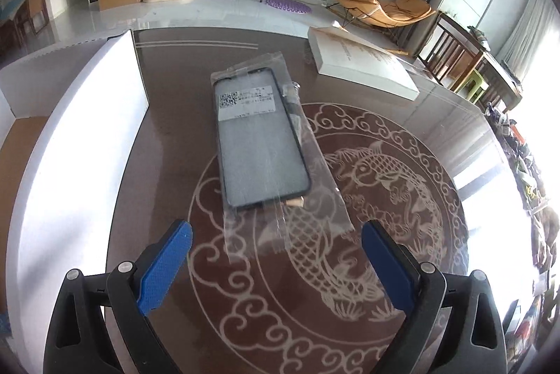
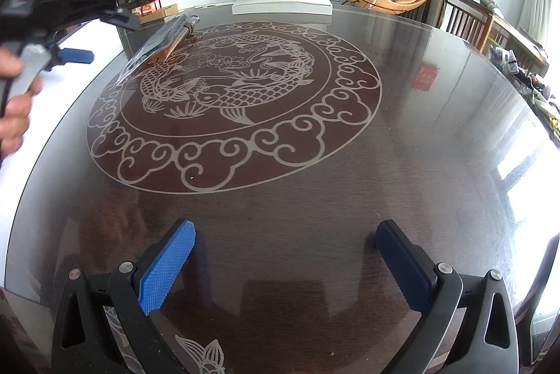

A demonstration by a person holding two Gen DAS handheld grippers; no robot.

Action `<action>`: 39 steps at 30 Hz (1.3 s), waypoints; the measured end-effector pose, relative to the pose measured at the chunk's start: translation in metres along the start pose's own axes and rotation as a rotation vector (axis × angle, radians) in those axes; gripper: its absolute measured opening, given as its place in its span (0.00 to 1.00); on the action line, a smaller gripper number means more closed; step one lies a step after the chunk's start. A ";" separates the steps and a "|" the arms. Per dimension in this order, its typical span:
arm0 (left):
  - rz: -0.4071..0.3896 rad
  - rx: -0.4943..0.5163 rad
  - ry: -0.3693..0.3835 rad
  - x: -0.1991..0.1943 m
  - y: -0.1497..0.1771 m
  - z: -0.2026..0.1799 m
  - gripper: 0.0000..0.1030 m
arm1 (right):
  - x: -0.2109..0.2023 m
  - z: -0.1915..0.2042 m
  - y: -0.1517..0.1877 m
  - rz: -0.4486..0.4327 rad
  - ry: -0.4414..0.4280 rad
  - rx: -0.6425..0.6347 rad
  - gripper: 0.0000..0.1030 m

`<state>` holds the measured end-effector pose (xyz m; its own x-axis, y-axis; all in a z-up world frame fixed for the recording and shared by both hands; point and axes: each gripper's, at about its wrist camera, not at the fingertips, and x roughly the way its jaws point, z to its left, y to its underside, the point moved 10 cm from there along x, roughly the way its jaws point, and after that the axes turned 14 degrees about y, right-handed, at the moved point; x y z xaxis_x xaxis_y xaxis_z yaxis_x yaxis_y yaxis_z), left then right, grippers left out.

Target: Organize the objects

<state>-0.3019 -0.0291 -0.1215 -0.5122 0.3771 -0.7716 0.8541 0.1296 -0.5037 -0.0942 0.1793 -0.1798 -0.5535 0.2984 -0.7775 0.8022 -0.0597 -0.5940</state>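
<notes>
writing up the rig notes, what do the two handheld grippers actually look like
Both match: the left gripper and right gripper each have two black plastic arms with triangular cut-outs and silver round pivot screws, ending in blue fingers with knurled, diamond-textured pads. From the right wrist view, the left one has a grey handle and a black cable; no sleeve is visible.

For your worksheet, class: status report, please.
Left gripper open, hovering short of clear plastic sleeve holding a flat dark panel. Right gripper open, empty. Nothing between.
</notes>
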 end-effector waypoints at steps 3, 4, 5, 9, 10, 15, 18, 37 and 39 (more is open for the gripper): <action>0.007 0.007 -0.003 0.017 -0.021 0.009 0.96 | 0.000 0.000 0.000 0.000 -0.001 -0.001 1.00; 0.010 0.007 0.002 0.022 -0.025 0.010 0.96 | 0.000 0.001 0.000 0.000 -0.001 -0.001 1.00; 0.015 0.006 0.009 0.029 -0.030 0.010 0.96 | 0.000 0.000 0.000 0.000 0.000 0.000 1.00; 0.022 0.007 0.031 0.054 -0.050 0.007 0.96 | 0.000 0.000 0.000 0.000 0.000 0.000 1.00; 0.022 0.013 0.024 0.058 -0.055 0.008 0.96 | 0.000 0.000 0.000 0.000 0.000 0.000 1.00; 0.036 0.020 -0.087 0.078 -0.067 0.034 0.96 | 0.001 0.002 -0.001 0.000 -0.001 -0.002 1.00; 0.033 -0.026 -0.078 0.082 -0.065 0.049 0.98 | 0.001 0.002 -0.001 0.000 -0.001 -0.002 1.00; -0.052 0.124 -0.175 0.058 -0.029 0.053 0.73 | 0.001 0.002 0.000 0.000 -0.001 -0.001 1.00; -0.060 0.117 -0.180 0.050 -0.014 0.049 0.73 | 0.000 0.002 -0.001 0.000 -0.001 -0.001 1.00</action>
<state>-0.3439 -0.0574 -0.1719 -0.5783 0.2007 -0.7907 0.8109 0.0356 -0.5841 -0.0953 0.1777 -0.1802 -0.5540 0.2971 -0.7777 0.8023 -0.0588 -0.5940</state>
